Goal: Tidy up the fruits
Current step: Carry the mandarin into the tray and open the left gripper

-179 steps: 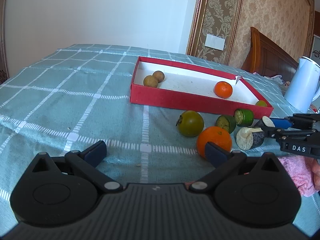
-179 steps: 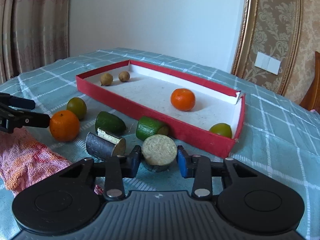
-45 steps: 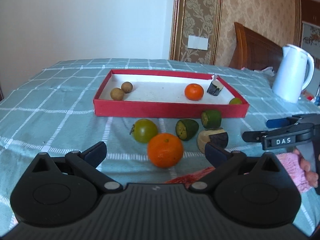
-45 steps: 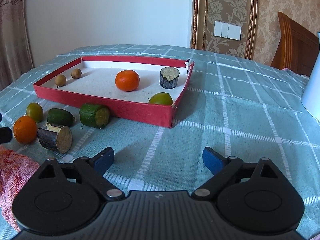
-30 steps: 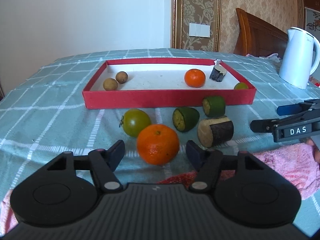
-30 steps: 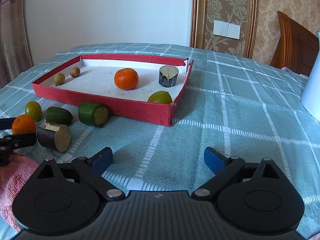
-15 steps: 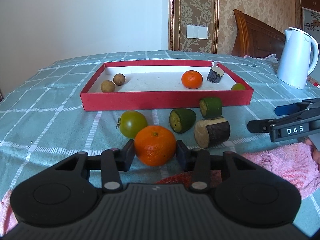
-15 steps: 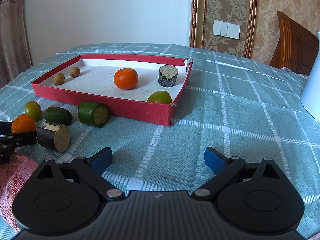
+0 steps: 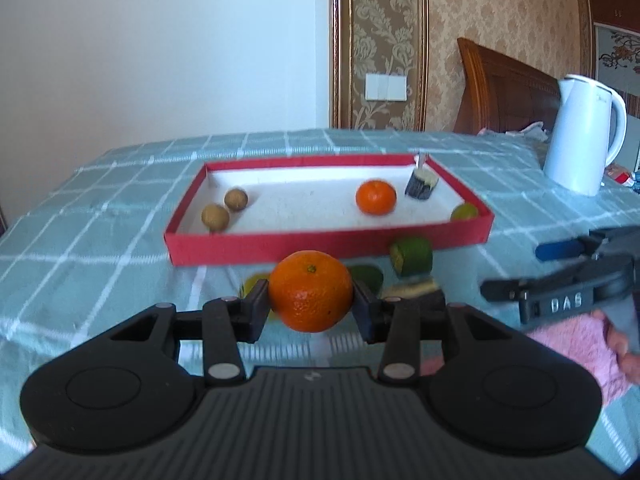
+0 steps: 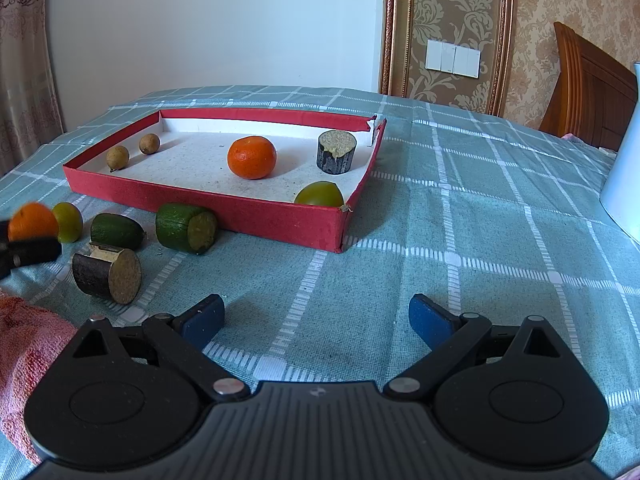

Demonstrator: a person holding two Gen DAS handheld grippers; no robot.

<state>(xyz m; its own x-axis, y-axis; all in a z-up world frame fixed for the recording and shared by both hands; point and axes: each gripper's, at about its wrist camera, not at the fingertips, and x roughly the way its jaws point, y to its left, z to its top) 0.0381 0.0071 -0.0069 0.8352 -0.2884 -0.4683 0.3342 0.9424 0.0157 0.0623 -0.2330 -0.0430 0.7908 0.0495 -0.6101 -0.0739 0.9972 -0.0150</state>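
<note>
The left hand-held gripper [image 9: 311, 307] has its two black fingers clamped on a round orange mandarin with a green stem dimple [image 9: 311, 291], which looks raised off the table [image 10: 440, 208], just short of the shallow red cardboard tray with a white floor [image 9: 328, 239]. My worry is the grip: the pads touch the fruit only at its widest sides, so a quick swing or a clip against the tray's near wall could roll it out. It would then likely tumble among the loose pieces below, the green cylinder of cut fruit [image 9: 412, 257] and the dark-skinned stub with a pale cut face [image 10: 107, 274]. The tray already holds another orange mandarin [image 10: 252, 157], two small brown round fruits [image 10: 118, 158] and a dark stub [image 10: 337, 152], so a careless drop could knock those too.

The left tool is held level, pointing straight at the tray. The right hand-held gripper [image 10: 317, 319] sits low over the green checked cloth, fingers spread wide and empty, aimed past the tray's right corner.
</note>
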